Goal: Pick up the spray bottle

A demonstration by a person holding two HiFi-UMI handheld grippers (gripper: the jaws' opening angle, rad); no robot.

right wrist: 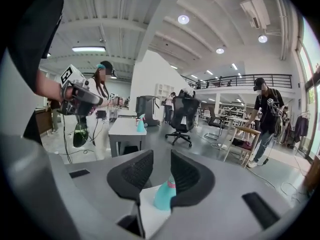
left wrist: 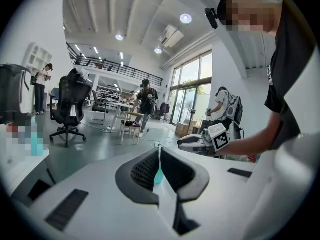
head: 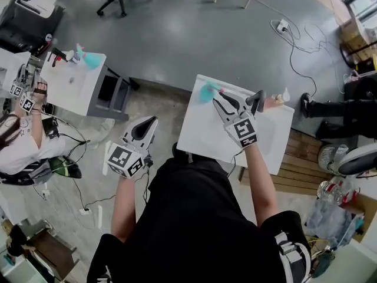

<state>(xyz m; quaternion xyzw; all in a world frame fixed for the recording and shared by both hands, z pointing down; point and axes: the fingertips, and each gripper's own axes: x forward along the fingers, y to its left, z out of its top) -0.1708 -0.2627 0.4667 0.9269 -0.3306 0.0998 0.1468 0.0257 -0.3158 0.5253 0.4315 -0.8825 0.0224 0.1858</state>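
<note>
Because the spray bottle point(right wrist: 164, 195) stands on the surface point(head: 203, 135), we hold the right tongs point(right wrist: 161, 159) spread toward it, pinching nothing; the left tongs point(left wrist: 159, 156), pressed together, hang aside.

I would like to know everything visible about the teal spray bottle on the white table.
The spray bottle has a teal cone-shaped body, plastic by its look, and a pink collar; its head is mostly hidden behind a jaw. It stands upright near a far corner of the white table. Nothing appears to touch it: the right gripper is close in front, jaws apart, not gripping.
</note>
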